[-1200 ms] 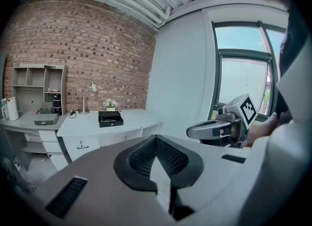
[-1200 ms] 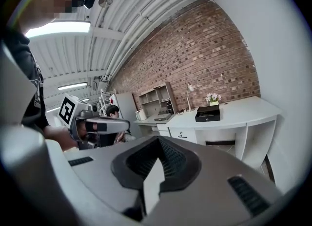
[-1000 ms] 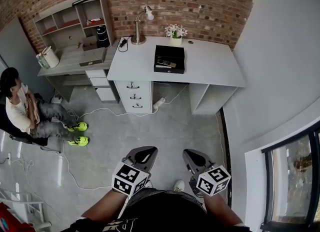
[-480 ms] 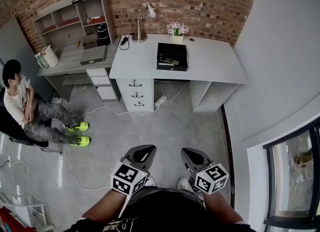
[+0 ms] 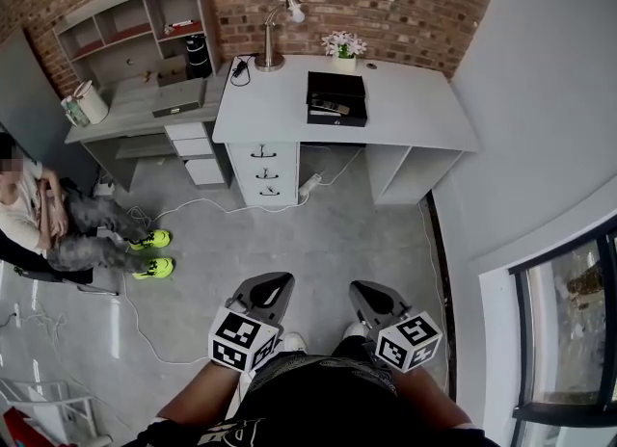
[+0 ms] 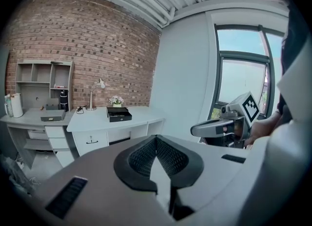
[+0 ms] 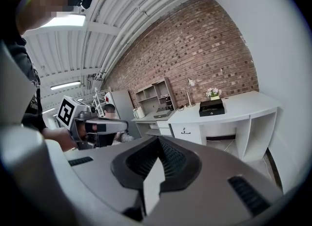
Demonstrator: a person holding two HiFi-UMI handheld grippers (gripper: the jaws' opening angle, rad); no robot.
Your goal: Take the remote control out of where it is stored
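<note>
Big brick wall at the far end, grey floor with a white cable snaking over it, and a tall window off to the right. Against the wall there's a white bench with a stack of drawers under its left end. A lower grey desk with a shelf unit on top sits just beside it. A person in neon yellow shoes is sitting over at the left edge.

Both grippers are held low near the wearer's body, well apart from the bench. Left gripper: the ribbed pads meet at the tip in its own view, jaws together with nothing between them. Right gripper: same deal, closed up and empty. Each one carries a cube with black-and-white square marker patterns.

On the bench top, roughly mid-way along and toward the back, is an open black box. A silver desk lamp stands at the back left corner, and a little pot of white flowers is just behind the box.

The remote control is lying flat inside that box. From here it's just a slim, pale grey sliver against the dark lining, set at a slight angle. Buttons and any print on it are way too small to read.
</note>
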